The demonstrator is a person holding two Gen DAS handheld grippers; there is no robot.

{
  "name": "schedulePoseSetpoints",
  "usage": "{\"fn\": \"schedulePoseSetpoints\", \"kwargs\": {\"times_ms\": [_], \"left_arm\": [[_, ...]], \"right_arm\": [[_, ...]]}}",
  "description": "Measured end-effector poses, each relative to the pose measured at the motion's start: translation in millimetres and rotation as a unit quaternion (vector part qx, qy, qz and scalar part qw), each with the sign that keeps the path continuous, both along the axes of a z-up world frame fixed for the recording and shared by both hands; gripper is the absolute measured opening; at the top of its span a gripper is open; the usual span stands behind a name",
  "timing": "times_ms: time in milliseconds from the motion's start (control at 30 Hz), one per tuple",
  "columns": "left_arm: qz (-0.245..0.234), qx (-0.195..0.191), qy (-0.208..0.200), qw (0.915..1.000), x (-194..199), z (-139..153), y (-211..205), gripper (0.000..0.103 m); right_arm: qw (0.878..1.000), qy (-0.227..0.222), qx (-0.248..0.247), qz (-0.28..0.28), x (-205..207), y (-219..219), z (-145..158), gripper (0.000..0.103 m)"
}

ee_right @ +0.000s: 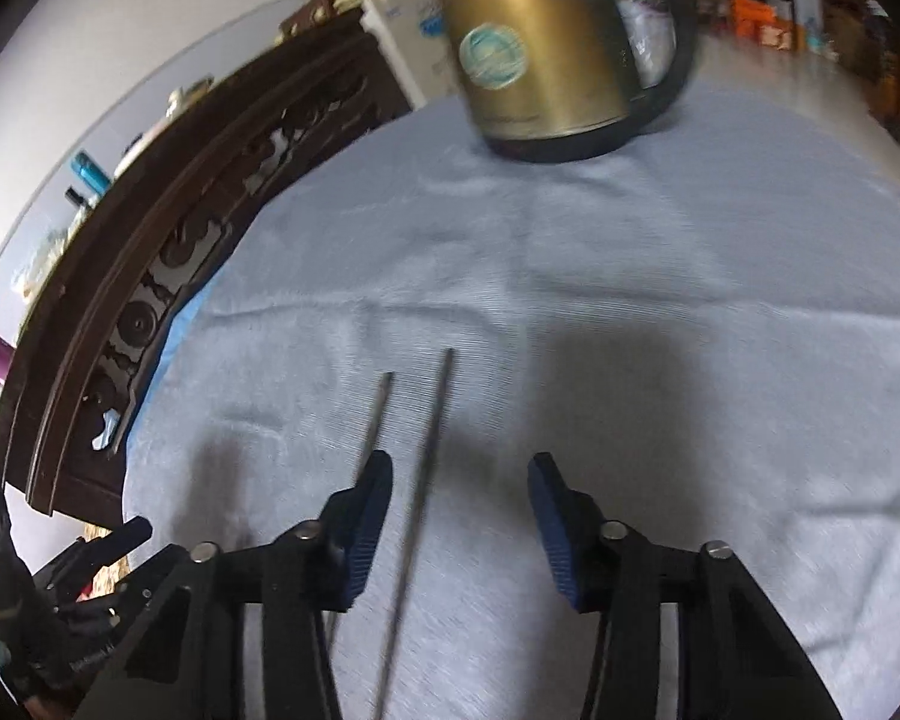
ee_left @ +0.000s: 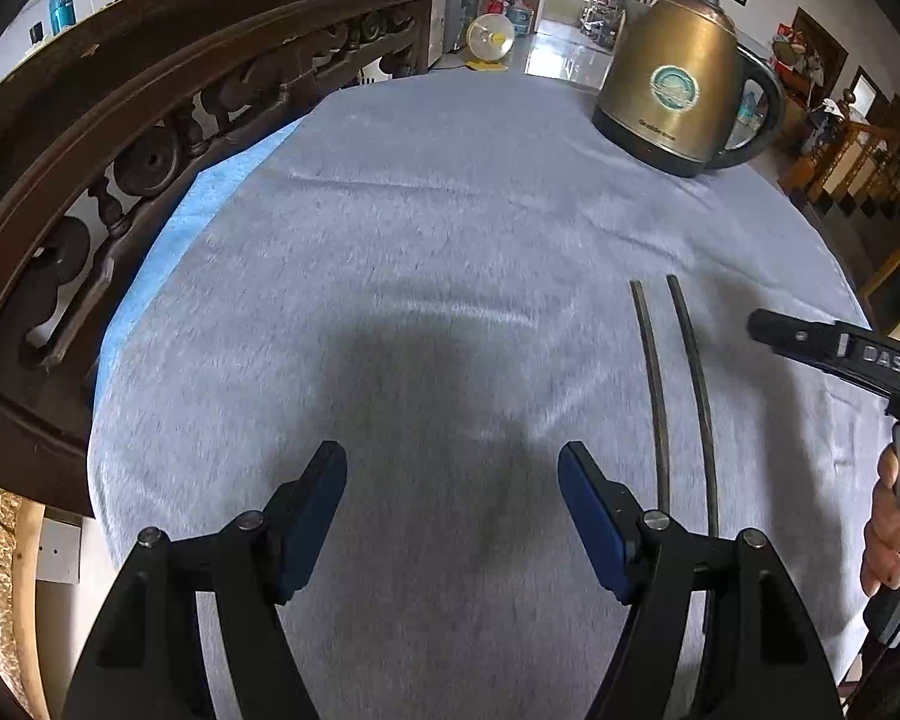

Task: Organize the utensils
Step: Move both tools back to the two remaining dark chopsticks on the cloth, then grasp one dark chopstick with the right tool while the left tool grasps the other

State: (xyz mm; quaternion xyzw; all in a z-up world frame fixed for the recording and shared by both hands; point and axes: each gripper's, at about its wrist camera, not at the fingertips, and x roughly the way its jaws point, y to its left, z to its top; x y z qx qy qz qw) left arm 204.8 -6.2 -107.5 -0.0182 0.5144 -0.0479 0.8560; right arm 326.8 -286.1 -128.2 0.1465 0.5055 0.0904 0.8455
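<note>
While both claws hang released over the grey cloth [ee_left: 426, 228] on the counter, two dark chopsticks [ee_left: 693, 372] lie side by side on it, nearly parallel and slightly apart, well on the near side of the brass kettle [ee_left: 672, 84]. The left claw [ee_left: 453, 480] gapes over bare cloth left of the chopsticks. The right claw [ee_right: 459, 480] gapes above them, one chopstick [ee_right: 420, 480] running between its fingers, the other [ee_right: 378, 414] passing under its left finger [ee_right: 369, 516].

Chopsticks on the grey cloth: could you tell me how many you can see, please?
2. The left chopstick and the right chopstick lie side by side, apart, nearer than the kettle; their near ends are hidden.
</note>
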Motion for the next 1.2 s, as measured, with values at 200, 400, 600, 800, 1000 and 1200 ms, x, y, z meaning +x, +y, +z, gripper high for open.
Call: {"fn": "schedulePoseSetpoints", "kwargs": {"times_ms": [200,400,600,800,1000,1200], "left_arm": [[-0.001,0.001,0.005,1.0000,21,-5,0,0.074],[-0.022,0.000,0.007,0.9997,32,-5,-8,0.074],[-0.041,0.004,0.018,0.9990,48,-2,-22,0.072],[-0.081,0.004,0.046,0.9956,69,-11,-60,0.067],[-0.111,0.000,0.093,0.9894,94,-32,-102,0.061],[-0.120,0.005,0.108,0.9869,112,-37,-121,0.049]], "right_arm": [[0.999,0.043,-0.027,0.012,32,25,-19,0.039],[0.996,0.071,-0.062,0.011,43,40,-32,0.028],[0.993,0.091,-0.079,0.004,42,39,-36,0.008],[0.992,0.096,-0.073,-0.034,25,-2,-38,0.007],[0.990,0.116,-0.058,-0.058,10,-37,-39,0.007],[0.990,0.119,-0.047,-0.054,6,-49,-40,0.007]]}}
